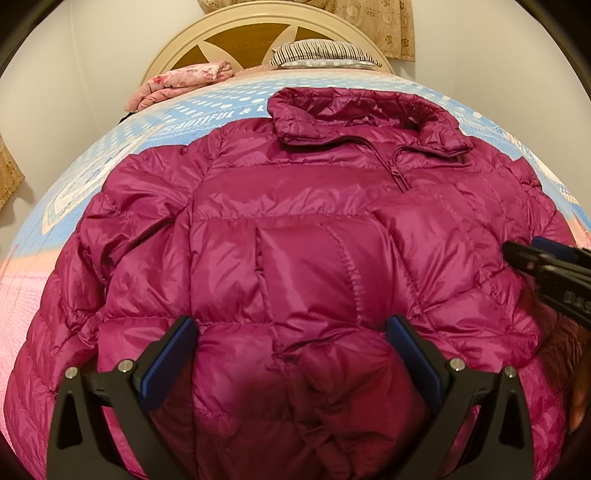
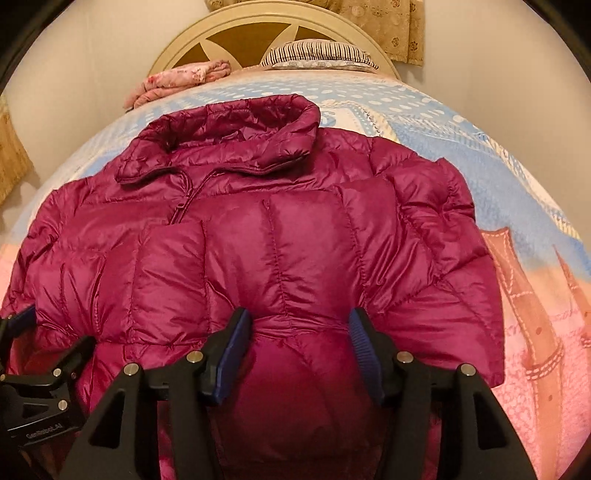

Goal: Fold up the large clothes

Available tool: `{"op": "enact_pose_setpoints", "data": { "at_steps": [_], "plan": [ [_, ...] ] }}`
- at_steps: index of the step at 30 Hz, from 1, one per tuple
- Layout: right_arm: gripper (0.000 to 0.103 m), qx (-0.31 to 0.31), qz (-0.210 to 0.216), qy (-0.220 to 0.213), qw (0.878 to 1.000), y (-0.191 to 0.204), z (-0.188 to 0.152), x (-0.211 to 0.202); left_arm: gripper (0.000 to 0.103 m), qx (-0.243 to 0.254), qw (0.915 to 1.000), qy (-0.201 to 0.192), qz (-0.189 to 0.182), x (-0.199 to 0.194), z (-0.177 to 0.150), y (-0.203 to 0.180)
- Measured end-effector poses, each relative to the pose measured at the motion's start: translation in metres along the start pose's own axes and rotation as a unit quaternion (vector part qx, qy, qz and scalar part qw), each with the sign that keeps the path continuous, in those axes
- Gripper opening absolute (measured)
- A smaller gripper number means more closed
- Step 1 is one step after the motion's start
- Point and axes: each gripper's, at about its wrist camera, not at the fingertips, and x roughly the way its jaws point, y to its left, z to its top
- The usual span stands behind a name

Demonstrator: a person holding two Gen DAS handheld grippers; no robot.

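Note:
A magenta puffer jacket [image 1: 295, 206] lies front up on the bed, its collar [image 1: 362, 110] toward the headboard and its zip partly undone. My left gripper [image 1: 293, 332] hovers low over the jacket's lower middle, jaws wide apart, with puffy fabric bulging between the blue pads [image 1: 184, 343]. The right wrist view shows the same jacket [image 2: 258, 240], with one sleeve [image 2: 170, 258] laid across the chest. There my right gripper [image 2: 297, 325] stands with its jaws apart astride a padded ridge, not pinching it. Each gripper appears at the edge of the other's view: the right gripper [image 1: 517, 254] and the left gripper [image 2: 22, 325].
A bedspread [image 2: 443, 122] in blue, cream and pink covers the bed. A folded pink floral blanket [image 1: 184, 81] and a striped pillow [image 1: 325, 55] lie by the round cream headboard [image 1: 177, 48]. Patterned curtains [image 1: 384, 26] hang behind.

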Motion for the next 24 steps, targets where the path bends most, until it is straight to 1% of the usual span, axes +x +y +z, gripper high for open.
{"op": "enact_pose_setpoints", "data": {
  "at_steps": [3,5,9,14,17,21,24],
  "plan": [
    [0.057,0.006,0.025,-0.028,0.999,0.008,-0.005,-0.020,0.103,-0.002,1.0000,0.000,-0.001,0.000,0.000,0.000],
    [0.057,-0.007,0.035,-0.040,0.999,0.020,-0.008,-0.025,0.103,-0.003,1.0000,0.000,-0.003,0.000,0.000,0.001],
    [0.057,-0.016,0.028,-0.015,0.999,0.028,-0.015,-0.004,0.103,-0.010,0.9999,0.001,-0.010,0.000,0.000,0.004],
    [0.057,-0.026,0.018,-0.019,0.999,0.031,-0.018,-0.002,0.103,-0.013,0.9998,0.002,-0.013,-0.002,0.000,0.006],
    [0.058,-0.029,0.018,-0.018,0.999,0.032,-0.018,-0.001,0.103,-0.010,0.9998,0.010,-0.015,-0.002,0.001,0.006],
    [0.058,-0.028,0.018,-0.019,0.999,0.032,-0.018,-0.001,0.103,0.002,1.0000,0.005,0.002,-0.003,0.000,0.000],
    [0.058,-0.034,0.010,-0.019,0.999,0.034,-0.019,-0.001,0.103,0.003,1.0000,0.007,0.000,-0.001,0.001,0.000]
  ]
}}
